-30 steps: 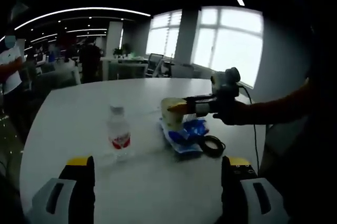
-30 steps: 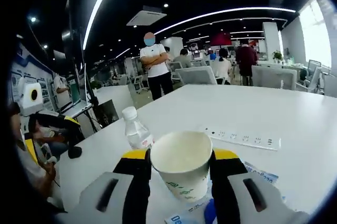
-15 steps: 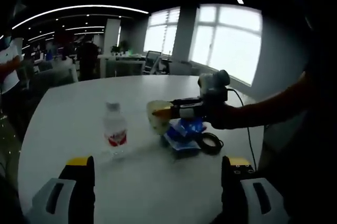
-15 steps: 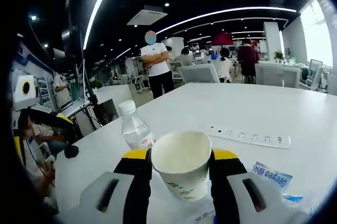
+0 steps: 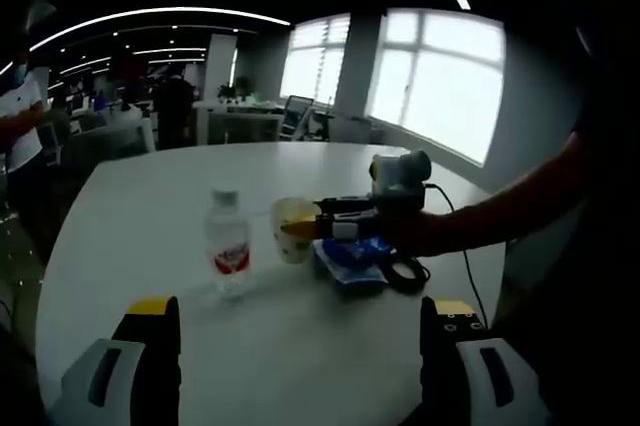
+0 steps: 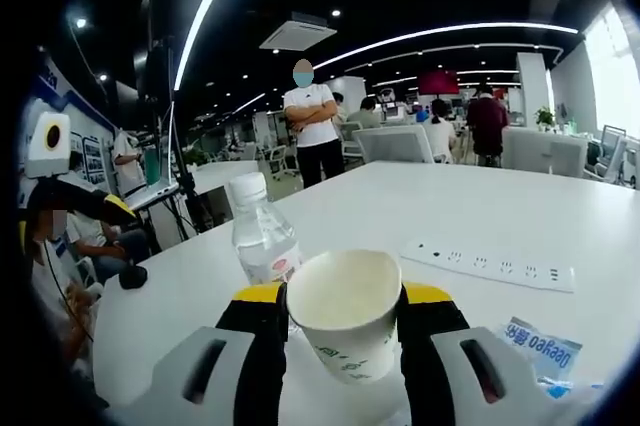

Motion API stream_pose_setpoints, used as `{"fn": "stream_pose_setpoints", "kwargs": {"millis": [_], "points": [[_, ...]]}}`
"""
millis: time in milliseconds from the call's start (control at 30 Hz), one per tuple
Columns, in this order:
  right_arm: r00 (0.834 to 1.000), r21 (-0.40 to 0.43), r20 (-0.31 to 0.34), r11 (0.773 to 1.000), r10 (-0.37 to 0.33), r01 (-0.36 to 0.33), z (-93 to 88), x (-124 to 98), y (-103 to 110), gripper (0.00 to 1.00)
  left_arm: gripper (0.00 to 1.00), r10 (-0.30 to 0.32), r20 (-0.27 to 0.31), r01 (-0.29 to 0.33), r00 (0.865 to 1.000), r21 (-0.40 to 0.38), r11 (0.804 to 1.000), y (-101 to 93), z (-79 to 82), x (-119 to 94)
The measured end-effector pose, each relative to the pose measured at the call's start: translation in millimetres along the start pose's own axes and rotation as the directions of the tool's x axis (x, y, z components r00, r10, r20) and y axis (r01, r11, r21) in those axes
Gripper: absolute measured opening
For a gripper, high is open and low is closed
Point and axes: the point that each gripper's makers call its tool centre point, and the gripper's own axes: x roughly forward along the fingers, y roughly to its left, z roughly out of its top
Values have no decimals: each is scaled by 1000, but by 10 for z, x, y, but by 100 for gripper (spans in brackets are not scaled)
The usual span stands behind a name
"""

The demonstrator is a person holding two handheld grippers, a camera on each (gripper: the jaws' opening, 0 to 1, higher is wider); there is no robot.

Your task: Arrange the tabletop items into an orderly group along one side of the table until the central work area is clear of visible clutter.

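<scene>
My right gripper [image 6: 343, 298] is shut on a white paper cup [image 6: 345, 331], held upright just above the white table [image 6: 470, 216]. In the left gripper view that cup [image 5: 290, 229] hangs close to the right of a clear water bottle [image 5: 229, 249] with a red label, and the right gripper [image 5: 304, 229] reaches in from the right. The bottle [image 6: 262, 241] stands just behind the cup's left side. A blue and white packet [image 5: 350, 264] and a black cable coil [image 5: 408, 274] lie right of the cup. My left gripper [image 5: 300, 346] stays open and empty near the table's front.
A white power strip [image 6: 495, 266] lies across the table behind the cup, and a printed packet [image 6: 540, 339] sits at the lower right. A small black object [image 6: 132, 276] rests near the table's left edge. A person [image 6: 315, 131] stands beyond the table, with chairs and desks behind.
The right gripper has carried the cup leftward, off the blue packet and up beside the bottle. The left gripper has stayed open and nearly still.
</scene>
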Motion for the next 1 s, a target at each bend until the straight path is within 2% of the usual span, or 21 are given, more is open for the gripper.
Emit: {"fn": "stream_pose_setpoints", "kwargs": {"millis": [333, 1000], "points": [[1000, 9, 7, 1000, 15, -15, -65, 121, 29, 39, 98, -2, -8, 2, 1000, -5, 1000, 22, -10, 32], [998, 25, -26, 999, 48, -48, -239, 295, 136, 39, 97, 3, -27, -3, 1000, -12, 1000, 82, -74, 36]]}}
